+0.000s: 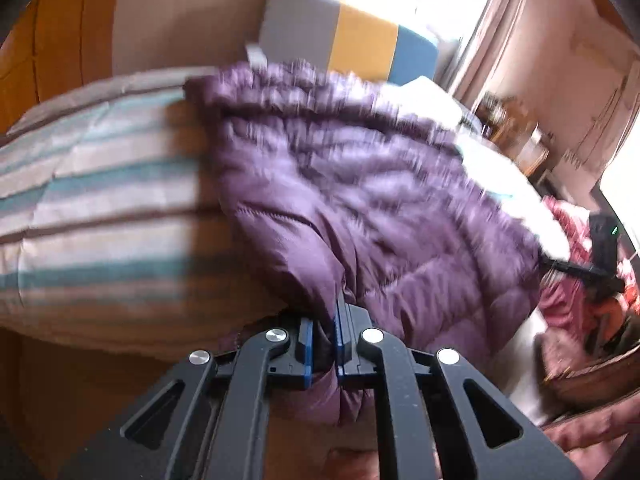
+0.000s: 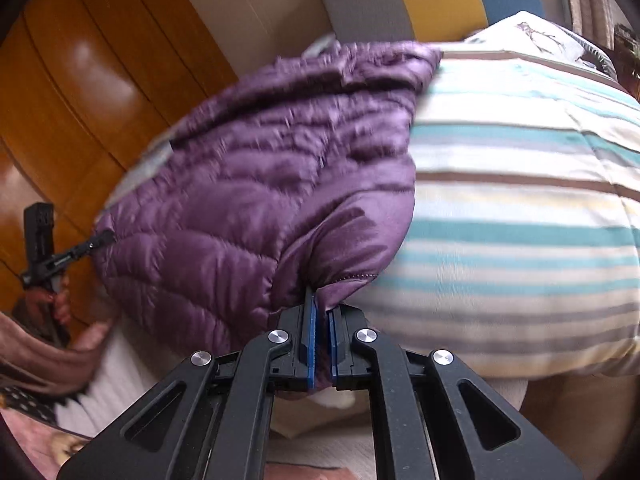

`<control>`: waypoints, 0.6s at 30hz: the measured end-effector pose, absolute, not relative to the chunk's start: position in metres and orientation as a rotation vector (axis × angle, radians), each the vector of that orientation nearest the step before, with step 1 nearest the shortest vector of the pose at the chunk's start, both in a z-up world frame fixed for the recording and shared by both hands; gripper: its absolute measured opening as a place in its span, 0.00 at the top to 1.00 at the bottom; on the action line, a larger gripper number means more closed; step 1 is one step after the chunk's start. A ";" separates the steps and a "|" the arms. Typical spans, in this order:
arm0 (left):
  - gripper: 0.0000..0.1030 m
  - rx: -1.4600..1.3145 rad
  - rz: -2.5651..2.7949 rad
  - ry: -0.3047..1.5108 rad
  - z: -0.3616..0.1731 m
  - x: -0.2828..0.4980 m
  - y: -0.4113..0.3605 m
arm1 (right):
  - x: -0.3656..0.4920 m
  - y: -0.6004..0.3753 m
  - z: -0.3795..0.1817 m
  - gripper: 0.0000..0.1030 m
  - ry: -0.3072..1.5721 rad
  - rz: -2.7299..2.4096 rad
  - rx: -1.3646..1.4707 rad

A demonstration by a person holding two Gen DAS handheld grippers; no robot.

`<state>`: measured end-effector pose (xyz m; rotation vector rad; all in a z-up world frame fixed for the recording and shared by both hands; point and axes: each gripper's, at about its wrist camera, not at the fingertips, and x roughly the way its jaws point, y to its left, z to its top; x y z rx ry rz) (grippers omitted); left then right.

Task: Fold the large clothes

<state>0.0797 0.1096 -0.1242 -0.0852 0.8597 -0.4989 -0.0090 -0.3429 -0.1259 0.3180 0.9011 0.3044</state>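
A purple quilted down jacket lies spread over a striped bed. My left gripper is shut on a bunch of the jacket's near edge, with fabric squeezed between the blue pads. In the right wrist view the same jacket lies to the left, and my right gripper is shut on its near corner. The right gripper shows at the far right of the left wrist view, the left gripper at the far left of the right wrist view. Both views are blurred.
The striped duvet in teal, brown and cream covers the bed. A grey, yellow and blue headboard stands behind. Orange wooden wardrobe doors are on the left. Red-pink clothes are piled beside the bed.
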 end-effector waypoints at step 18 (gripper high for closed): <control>0.95 -0.211 -0.556 0.507 -0.041 0.051 0.119 | -0.018 -0.349 -0.046 0.97 0.555 0.551 0.459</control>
